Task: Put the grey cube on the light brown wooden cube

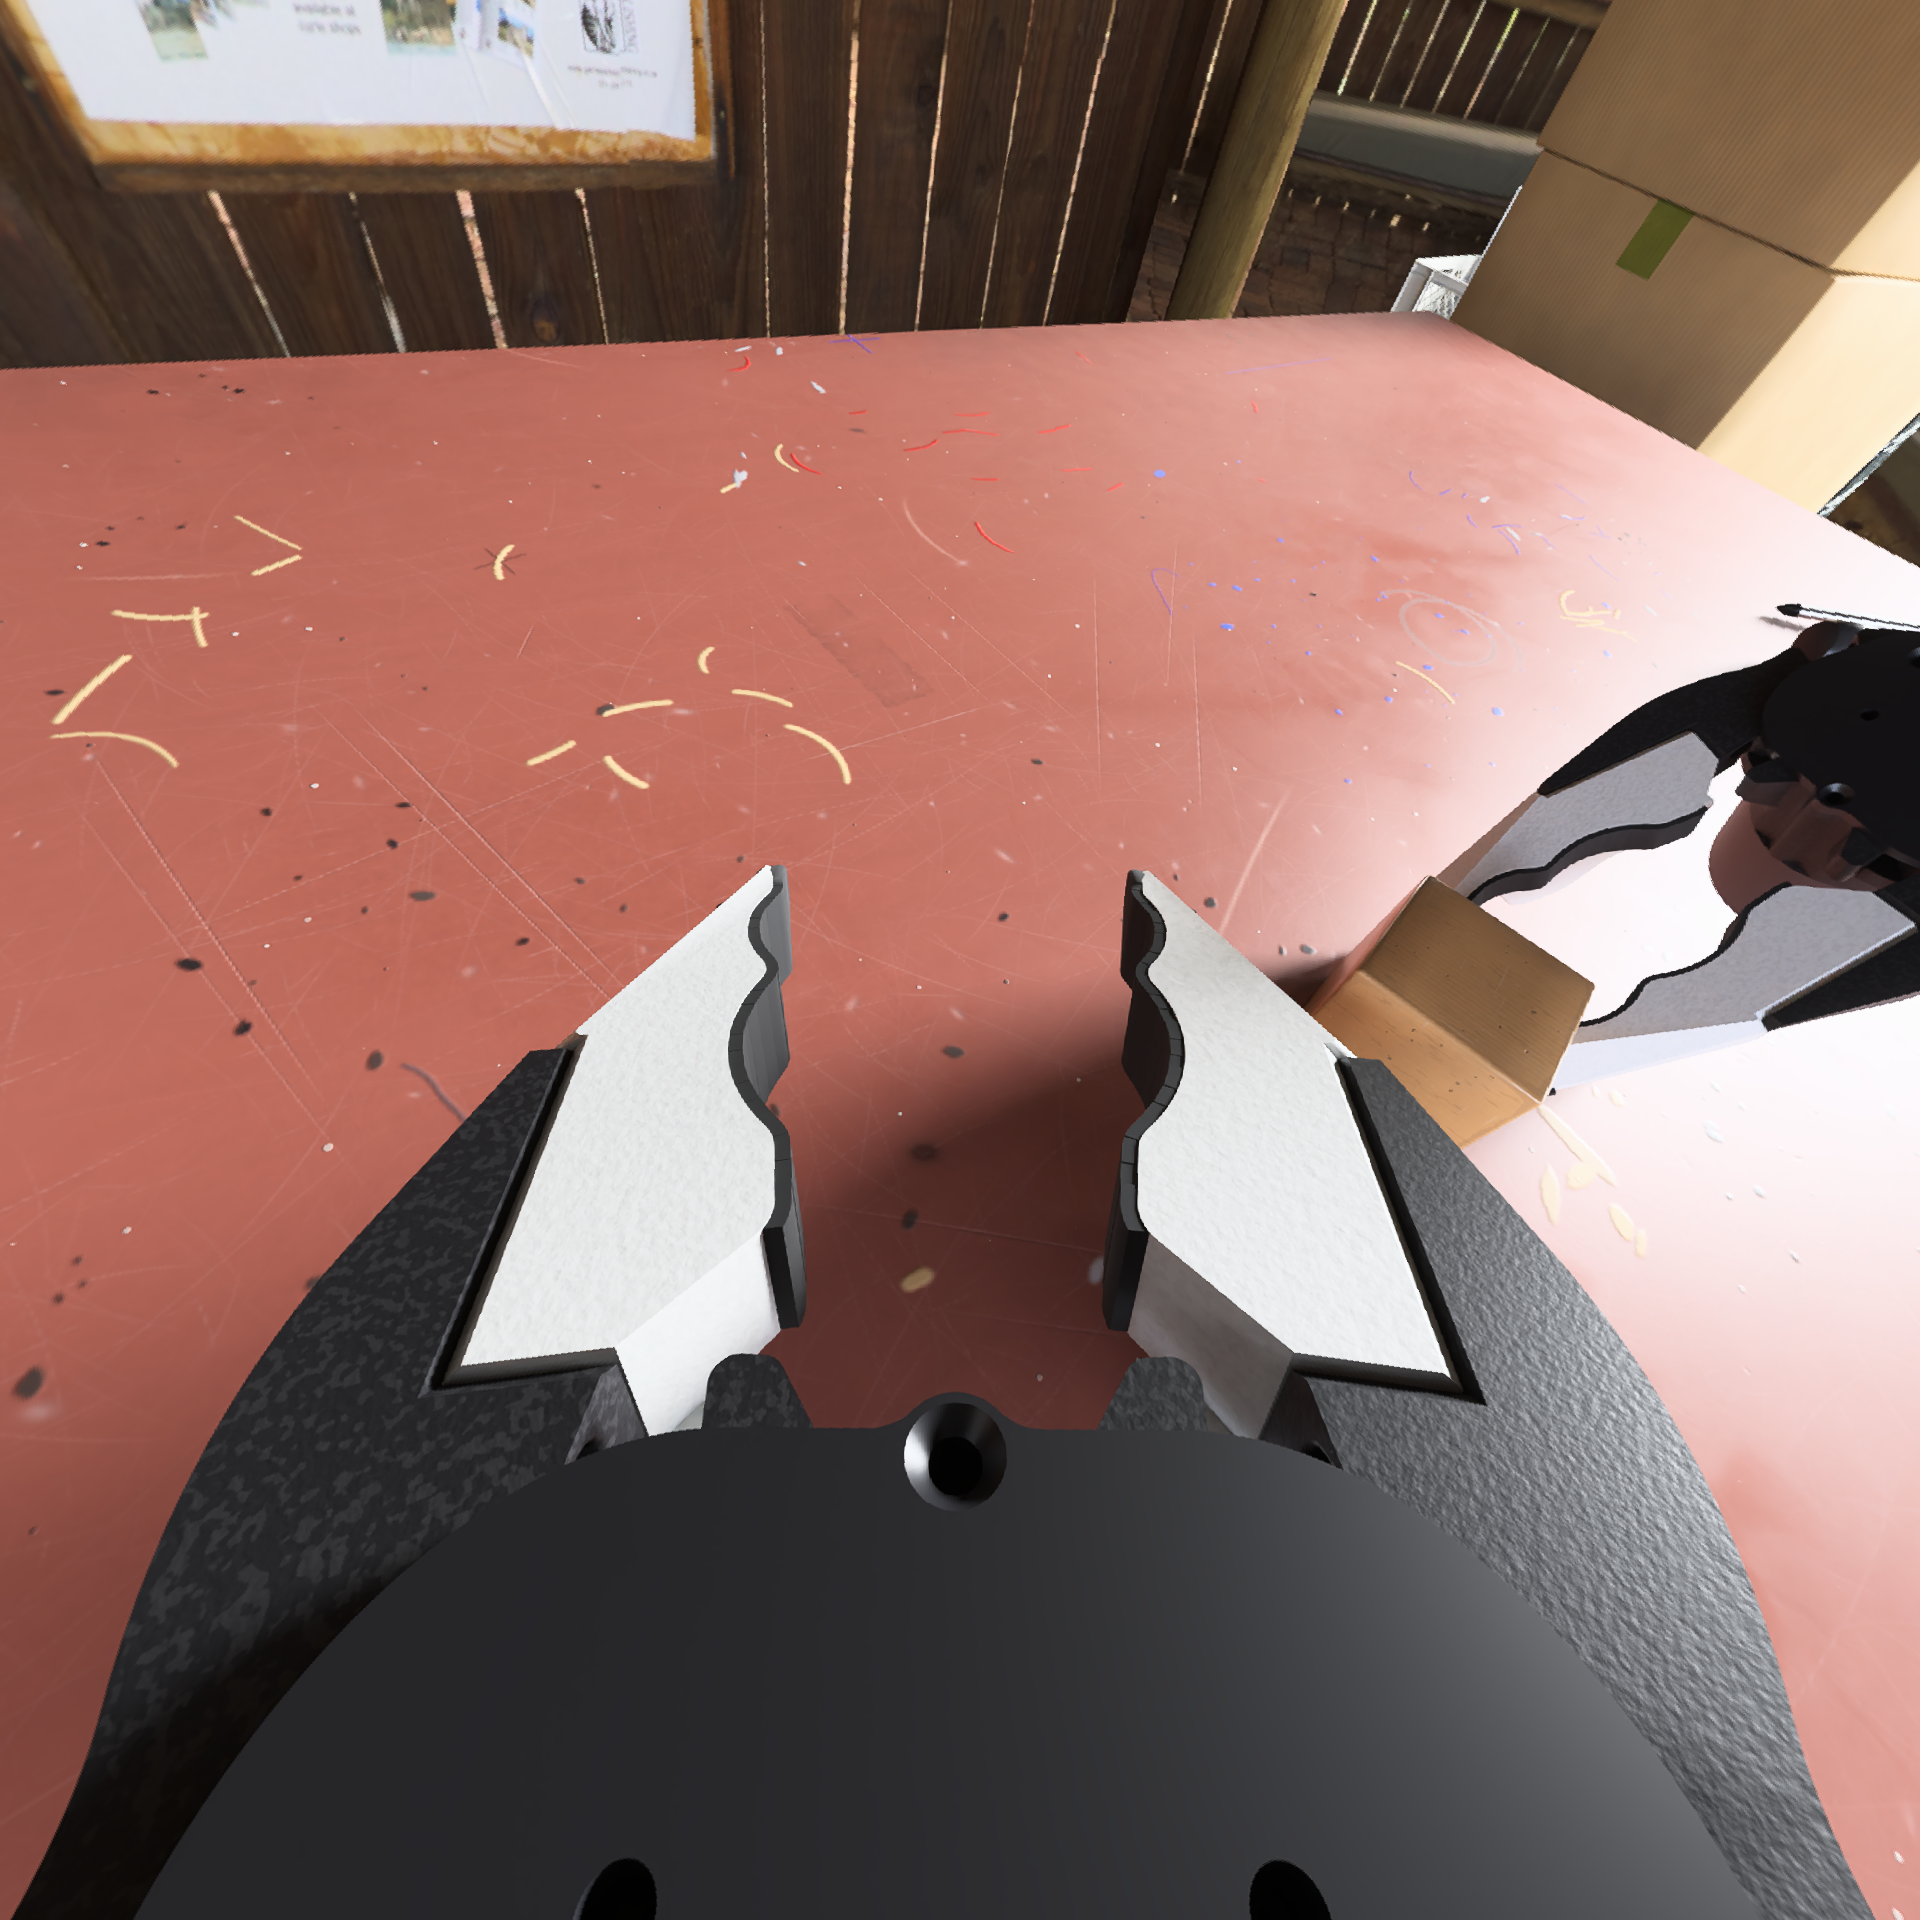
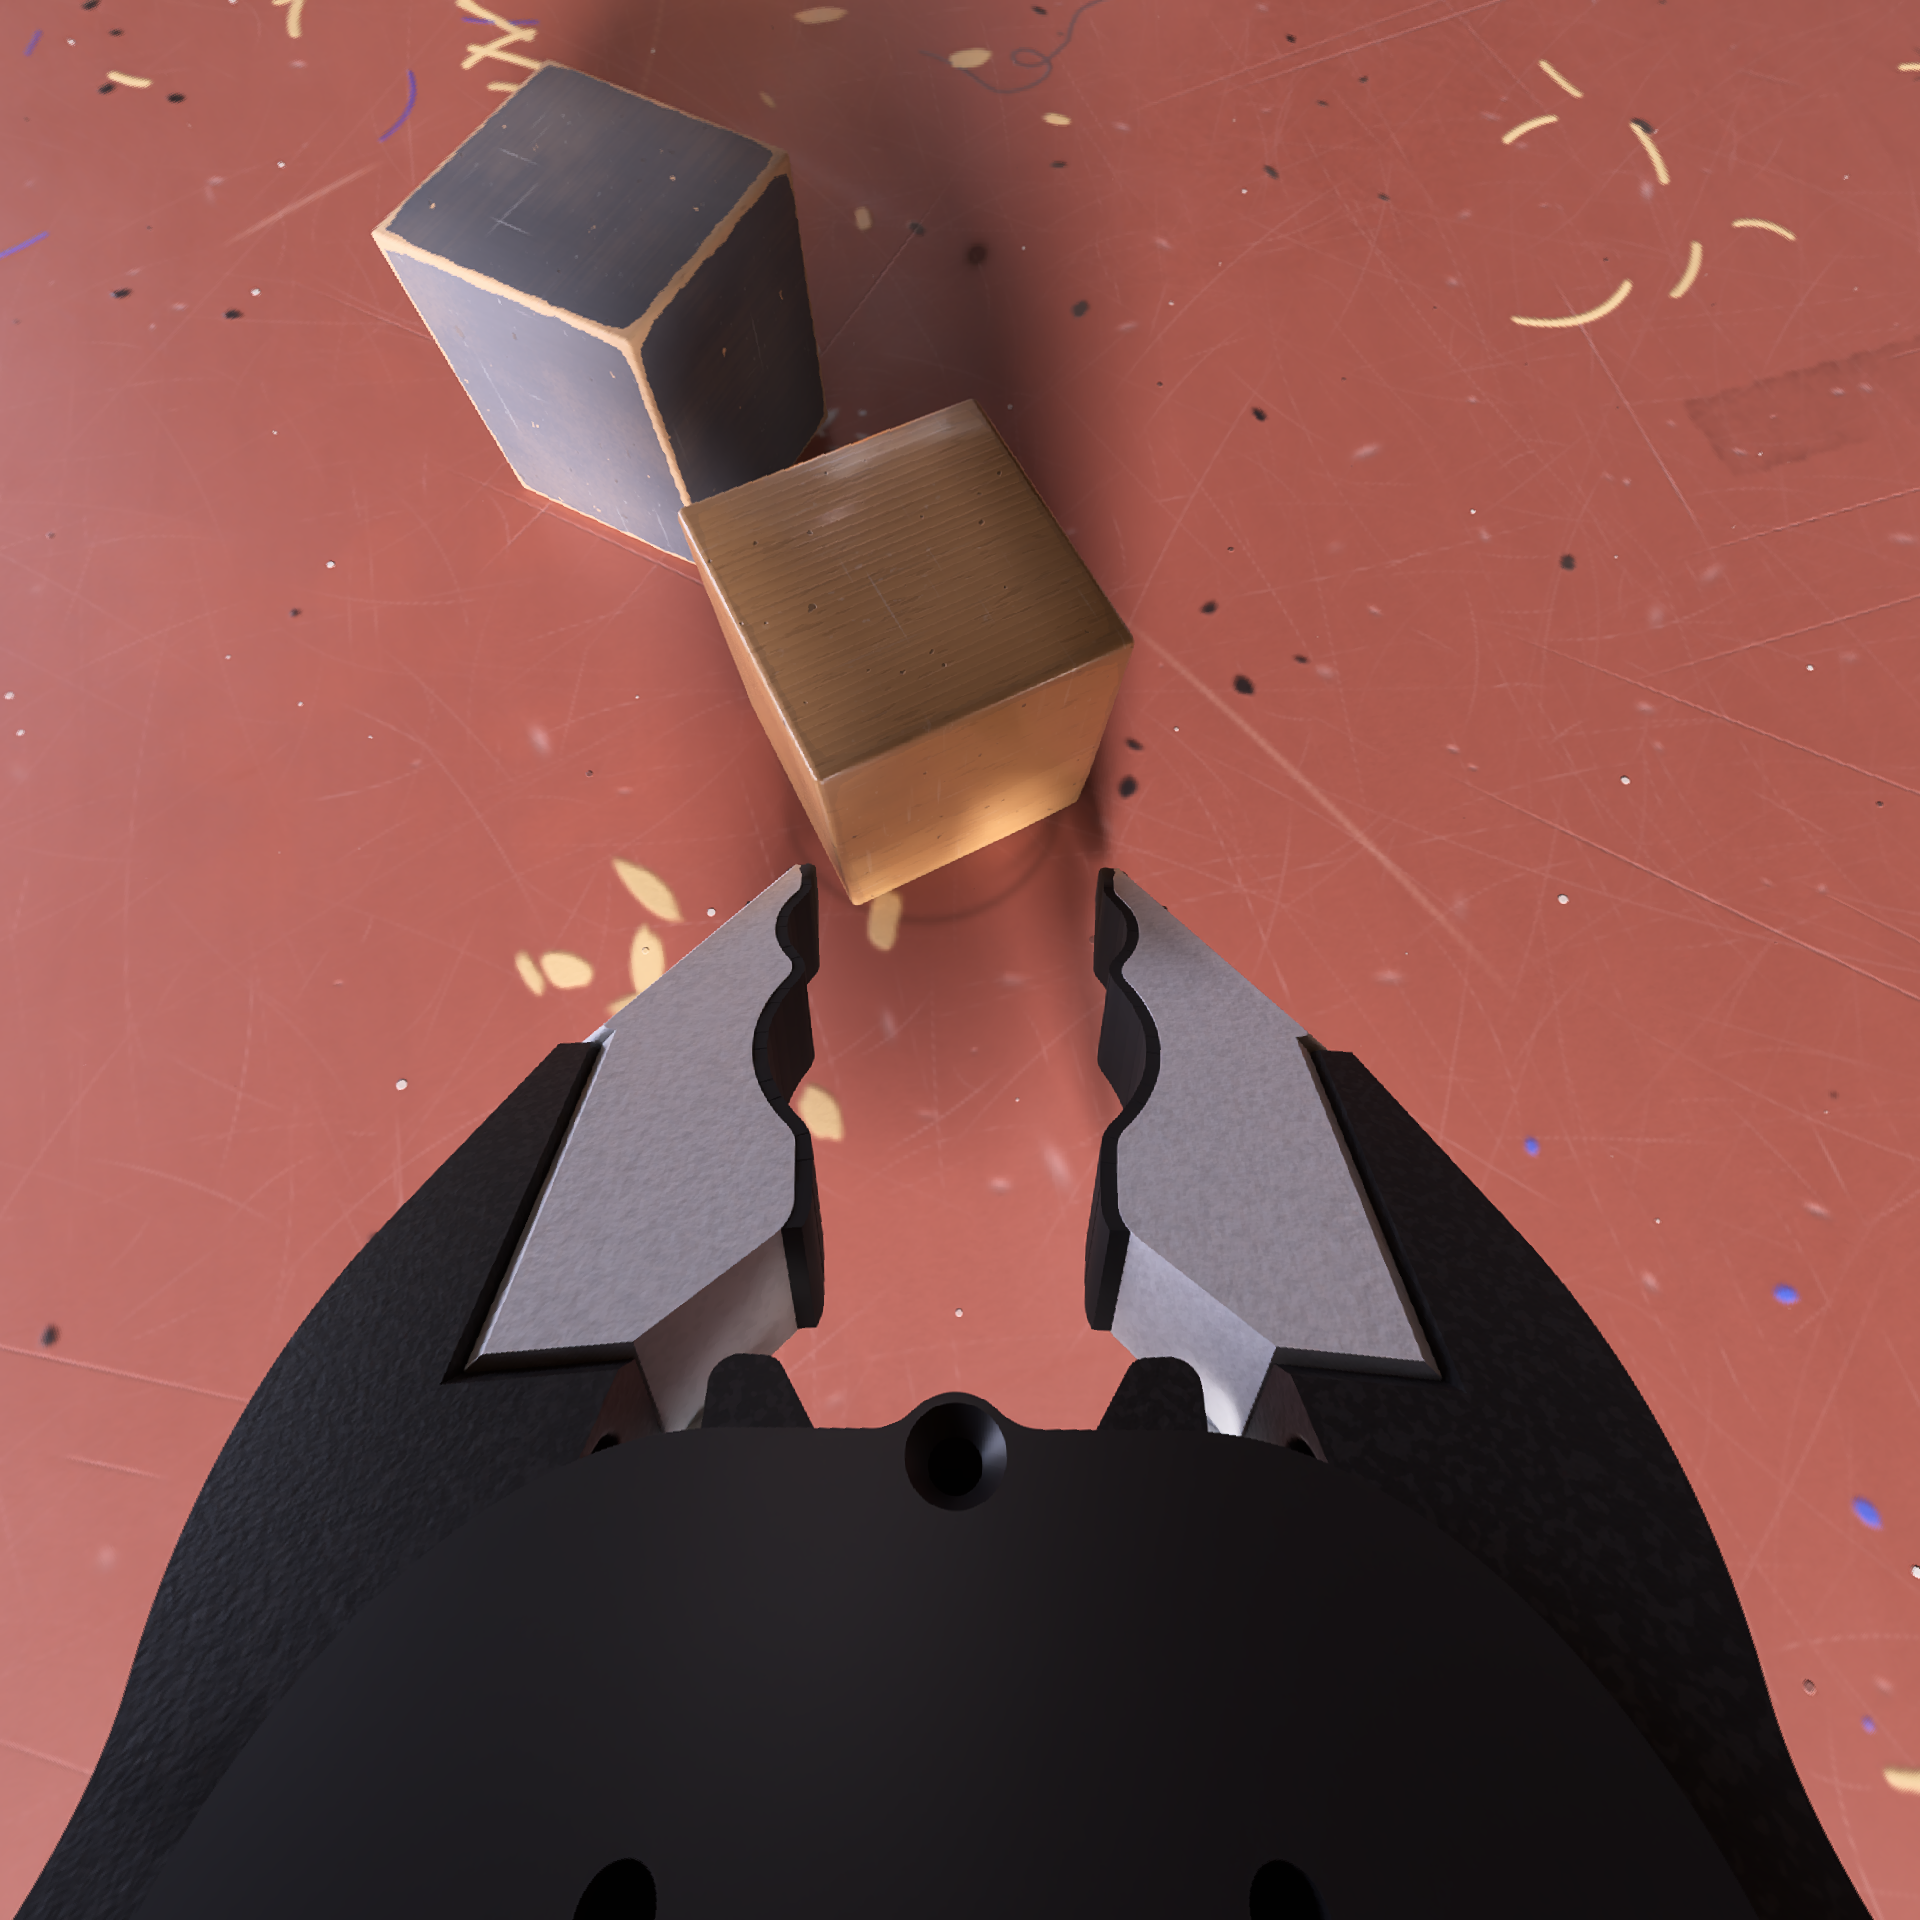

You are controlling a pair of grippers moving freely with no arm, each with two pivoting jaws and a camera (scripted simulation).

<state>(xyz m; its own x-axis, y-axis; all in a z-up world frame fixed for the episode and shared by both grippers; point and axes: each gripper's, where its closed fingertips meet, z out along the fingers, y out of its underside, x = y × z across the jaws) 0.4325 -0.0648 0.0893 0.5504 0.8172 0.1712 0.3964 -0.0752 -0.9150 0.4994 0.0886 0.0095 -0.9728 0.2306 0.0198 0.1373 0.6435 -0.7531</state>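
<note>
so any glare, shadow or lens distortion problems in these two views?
Left wrist view: strong washout on the red table at the right edge, around the right hand-held gripper; the left hand-held gripper casts a dark shadow between its fingers; the table's far edge bows. Right wrist view: even light, soft shadow around the grey cube and light brown wooden cube, both sharp.

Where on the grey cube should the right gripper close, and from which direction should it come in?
Judging by its pose, take the grey cube from above, across two opposite flat side faces. It rests flat on the red table; the light brown wooden cube crowds its near corner, so a low approach by the open right gripper looks blocked.
</note>
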